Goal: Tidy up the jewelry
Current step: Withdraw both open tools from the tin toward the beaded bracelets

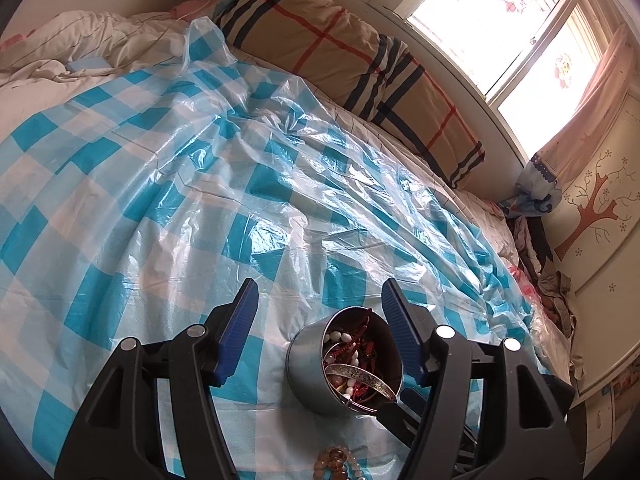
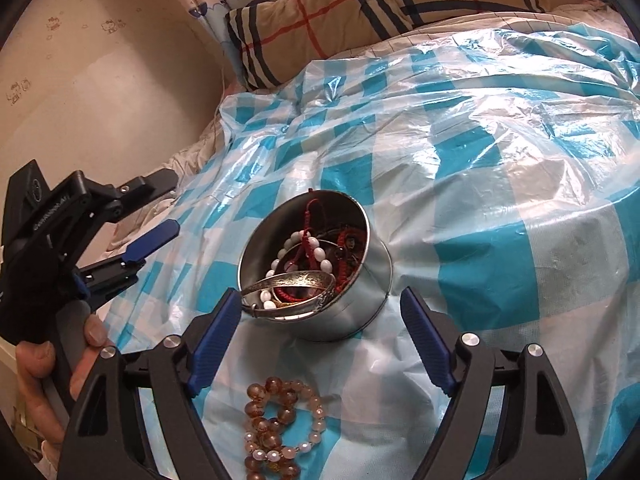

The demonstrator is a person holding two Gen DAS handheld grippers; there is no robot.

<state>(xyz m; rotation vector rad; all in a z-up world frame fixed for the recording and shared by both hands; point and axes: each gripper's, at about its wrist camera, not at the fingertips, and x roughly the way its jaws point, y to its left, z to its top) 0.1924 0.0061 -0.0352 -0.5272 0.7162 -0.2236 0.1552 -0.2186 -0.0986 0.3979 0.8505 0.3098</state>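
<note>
Bedspread point(image 2: 500, 200) beneath both grippers point(image 2: 320, 304) (jaws apart)

A tin point(image 2: 316, 280) stood on a plastic sheet point(image 2: 500, 184) spread over the bed point(image 1: 60, 52). In it lay bead strings point(image 2: 308, 248), with 1 bangle point(image 2: 288, 286) on top. A bead bracelet point(image 2: 280, 420) lay near it; pillows point(image 2: 320, 12) lay far behind.

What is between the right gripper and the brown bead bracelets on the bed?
Nothing visible. The amber bead bracelets lie bare on the blue checked plastic sheet, right below the open right gripper. The metal tin of jewelry sits just beyond them, not in the way.
</note>
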